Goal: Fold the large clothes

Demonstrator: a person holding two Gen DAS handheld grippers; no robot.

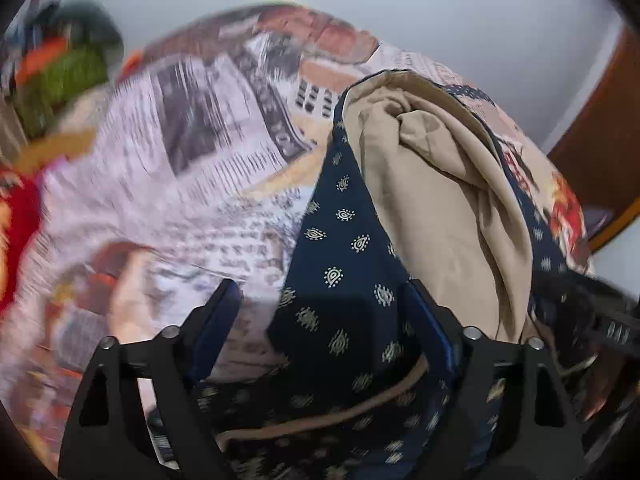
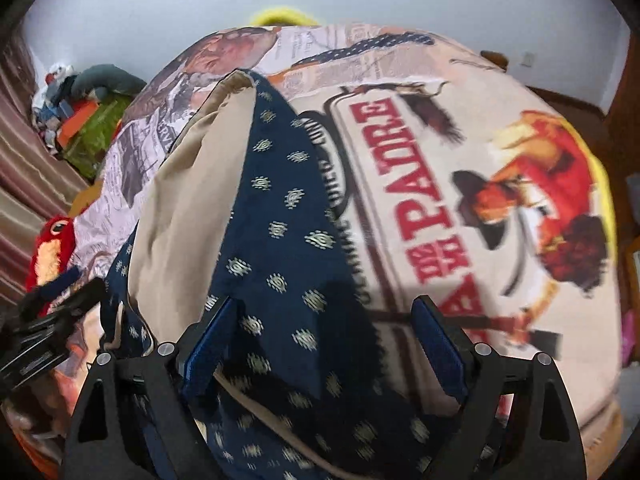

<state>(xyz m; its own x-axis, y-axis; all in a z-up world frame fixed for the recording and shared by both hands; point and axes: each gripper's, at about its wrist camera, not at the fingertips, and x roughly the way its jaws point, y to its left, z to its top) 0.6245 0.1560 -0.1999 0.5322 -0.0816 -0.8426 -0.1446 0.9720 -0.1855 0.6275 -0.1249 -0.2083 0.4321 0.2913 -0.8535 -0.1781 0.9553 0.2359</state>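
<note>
Your blue dotted cloth (image 1: 340, 240) with its tan lining lies bunched on the printed bed cover (image 2: 440, 184), soft, light and floppy, so pinch its edge with your left gripper (image 1: 320, 308) and right gripper (image 2: 324, 320), both spread wide around it.

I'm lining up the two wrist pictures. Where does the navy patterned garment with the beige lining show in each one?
Left wrist: the navy garment rises from between the left gripper fingers, centre to right, beige lining to its right.
Right wrist: the garment rises from the right gripper, left of centre, lining to its left.
Shared landmark: the printed bedspread beneath.
</note>
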